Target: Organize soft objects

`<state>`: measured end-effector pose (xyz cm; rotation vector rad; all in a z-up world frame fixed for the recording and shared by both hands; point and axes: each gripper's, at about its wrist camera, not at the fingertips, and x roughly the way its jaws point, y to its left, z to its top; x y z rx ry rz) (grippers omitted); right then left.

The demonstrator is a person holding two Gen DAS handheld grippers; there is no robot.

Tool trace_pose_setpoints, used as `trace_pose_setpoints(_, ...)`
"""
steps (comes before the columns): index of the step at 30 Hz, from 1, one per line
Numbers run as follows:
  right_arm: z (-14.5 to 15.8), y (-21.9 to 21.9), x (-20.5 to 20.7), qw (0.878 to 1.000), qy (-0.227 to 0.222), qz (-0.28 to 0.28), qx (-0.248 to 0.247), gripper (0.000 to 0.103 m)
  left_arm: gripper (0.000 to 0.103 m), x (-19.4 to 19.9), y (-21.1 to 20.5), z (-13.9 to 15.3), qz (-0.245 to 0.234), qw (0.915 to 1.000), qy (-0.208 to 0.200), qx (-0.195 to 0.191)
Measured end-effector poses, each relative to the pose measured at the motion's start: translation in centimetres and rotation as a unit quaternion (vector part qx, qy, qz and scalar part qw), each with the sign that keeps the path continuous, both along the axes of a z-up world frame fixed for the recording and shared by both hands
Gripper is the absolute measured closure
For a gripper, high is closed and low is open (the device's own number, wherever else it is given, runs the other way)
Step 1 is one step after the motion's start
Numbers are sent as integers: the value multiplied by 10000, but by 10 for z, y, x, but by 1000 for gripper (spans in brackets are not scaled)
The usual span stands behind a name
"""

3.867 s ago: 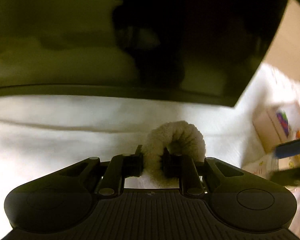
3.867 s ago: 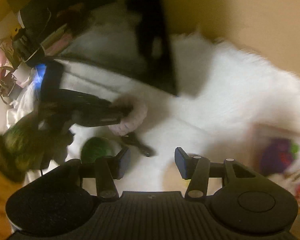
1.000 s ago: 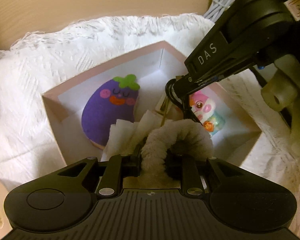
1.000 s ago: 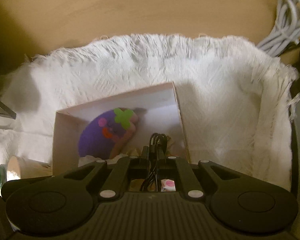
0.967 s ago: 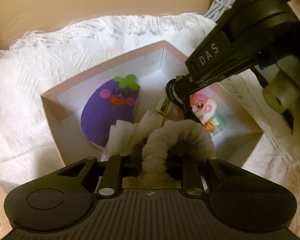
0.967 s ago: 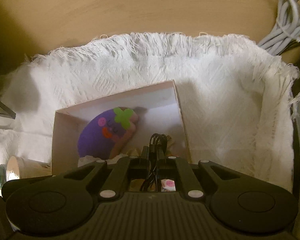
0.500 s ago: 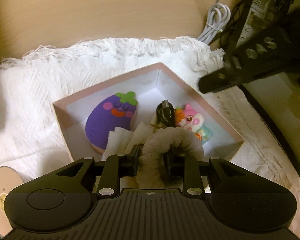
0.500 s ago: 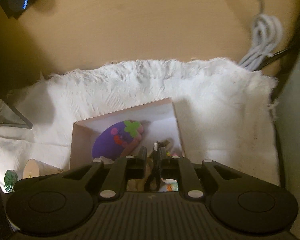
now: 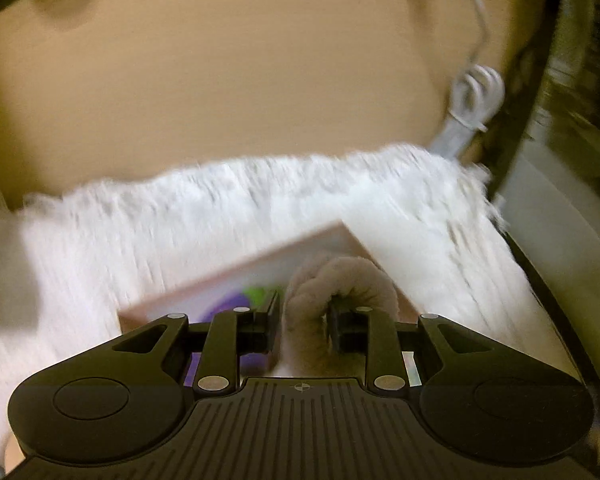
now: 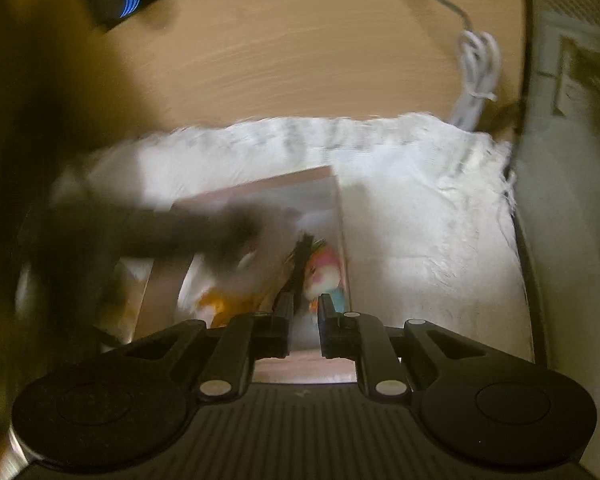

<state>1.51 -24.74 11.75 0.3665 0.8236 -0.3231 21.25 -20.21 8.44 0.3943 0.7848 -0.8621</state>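
The left tongs (image 9: 303, 322) are gripping a fuzzy scrunchie (image 9: 342, 280) just above the box (image 9: 236, 276), near its far right corner. The right tongs (image 10: 303, 322) are hanging over the box's right side, slightly parted and holding nothing; the black tie (image 10: 300, 268) they pinched a second ago is now lying inside beside a pink toy (image 10: 326, 274). Both views have pulled back. The cloth (image 10: 420, 208) is leaving room around the box on the desk (image 10: 300, 52).

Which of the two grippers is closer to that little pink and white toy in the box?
Right. The right gripper hovers just above the pink toy; the left gripper, gripping a fluffy scrunchie, sits over the box's other side.
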Motion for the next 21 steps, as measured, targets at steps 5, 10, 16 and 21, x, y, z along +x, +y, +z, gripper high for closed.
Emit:
trace_pose_setpoints(5, -13, 19, -15, 9957, 120, 687, -601, 90, 72, 7, -17, -42, 96, 9940, 103, 1087)
trace_pose_setpoints(10, -23, 25, -26, 9892, 44, 1093, -977, 81, 73, 0, 6, -37, 235, 9954, 375, 851)
trace_pose_setpoints(16, -40, 32, -28, 9881, -155, 1313, -780, 61, 72, -20, 97, -6, 1011, 9928, 435, -481)
trace_pose_setpoints(21, -51, 48, -22, 9833, -374, 1629, -725, 53, 73, -95, 165, -4, 2109, 9704, -204, -1155)
